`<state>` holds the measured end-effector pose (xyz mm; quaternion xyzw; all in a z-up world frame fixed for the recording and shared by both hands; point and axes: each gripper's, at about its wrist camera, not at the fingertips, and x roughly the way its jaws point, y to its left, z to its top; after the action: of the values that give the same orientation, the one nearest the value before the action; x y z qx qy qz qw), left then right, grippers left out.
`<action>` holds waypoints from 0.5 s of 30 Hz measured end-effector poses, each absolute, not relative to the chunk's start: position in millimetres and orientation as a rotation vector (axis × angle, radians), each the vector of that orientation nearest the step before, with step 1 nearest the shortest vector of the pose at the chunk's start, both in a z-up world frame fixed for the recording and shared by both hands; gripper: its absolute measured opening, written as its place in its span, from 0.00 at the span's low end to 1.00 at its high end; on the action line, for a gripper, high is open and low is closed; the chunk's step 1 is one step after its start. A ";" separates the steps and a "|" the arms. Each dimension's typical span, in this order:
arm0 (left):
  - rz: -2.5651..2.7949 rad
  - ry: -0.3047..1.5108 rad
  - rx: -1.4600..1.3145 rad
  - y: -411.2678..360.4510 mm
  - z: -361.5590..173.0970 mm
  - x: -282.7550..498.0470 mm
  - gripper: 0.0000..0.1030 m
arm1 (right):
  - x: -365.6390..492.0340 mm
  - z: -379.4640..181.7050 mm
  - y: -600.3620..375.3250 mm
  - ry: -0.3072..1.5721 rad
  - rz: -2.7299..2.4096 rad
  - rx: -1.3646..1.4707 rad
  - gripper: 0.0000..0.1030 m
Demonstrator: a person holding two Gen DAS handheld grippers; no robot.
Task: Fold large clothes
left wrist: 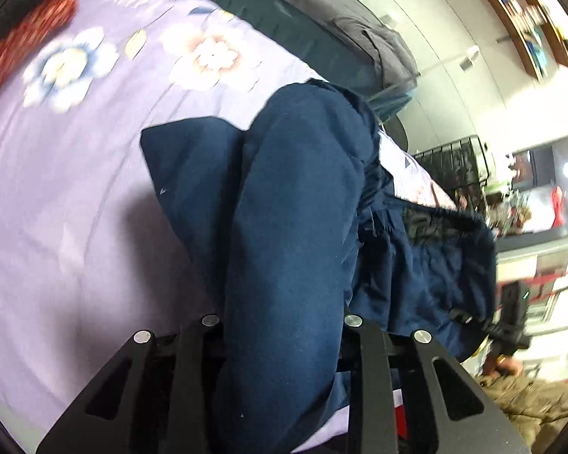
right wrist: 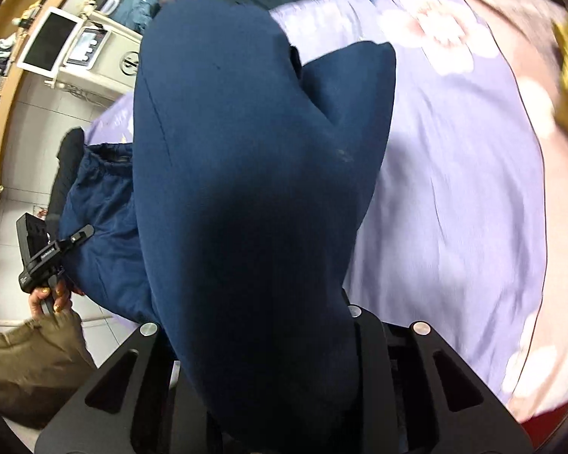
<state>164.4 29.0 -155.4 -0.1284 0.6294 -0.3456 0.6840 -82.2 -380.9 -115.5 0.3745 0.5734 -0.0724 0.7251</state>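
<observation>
**Left wrist and right wrist views: navy cloth covers both sets of fingertips**

Left wrist view: the left gripper has its fingertips buried under a thick fold of the navy trousers, so the pads cannot be seen; the cloth rises from between the narrowed black fingers, which are clenched on it. The fabric is soft, matte and heavy, bulging in a rounded tube (a leg, by its shape). Further along, a gathered waistband puckers, partly blurred.

The right gripper is likewise smothered: its tips are hidden, clamped on another draped fold of the same garment. At that view's left edge a hand grips the other tool, with a khaki sleeve cut off by the frame.

The trousers hang lifted above the bedsheet, smooth lilac with printed flowers, its edges smeared by motion blur.
</observation>
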 end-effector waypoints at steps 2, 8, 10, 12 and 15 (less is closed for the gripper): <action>-0.768 1.385 -0.266 24.2 -143.1 159.2 0.25 | -88.5 -116.1 -371.3 1.254 -0.170 0.831 0.23; -0.874 1.236 -0.166 -29.8 -65.7 149.1 0.23 | -71.1 -66.2 -389.9 1.139 -0.110 0.722 0.21; -0.913 1.172 -0.161 -47.0 -34.3 141.5 0.23 | -74.6 -38.2 -415.0 1.081 -0.089 0.685 0.20; -0.963 1.088 -0.146 -81.9 1.8 130.8 0.23 | -89.6 -5.6 -443.2 1.014 -0.082 0.645 0.20; -1.057 0.980 -0.140 -150.1 48.7 108.6 0.23 | -145.2 37.6 -511.1 0.897 -0.106 0.647 0.20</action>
<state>108.6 -150.1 48.7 -0.0639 0.4481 -0.4836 0.7492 -145.2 -511.1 37.6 0.3069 0.4259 -0.0503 0.8496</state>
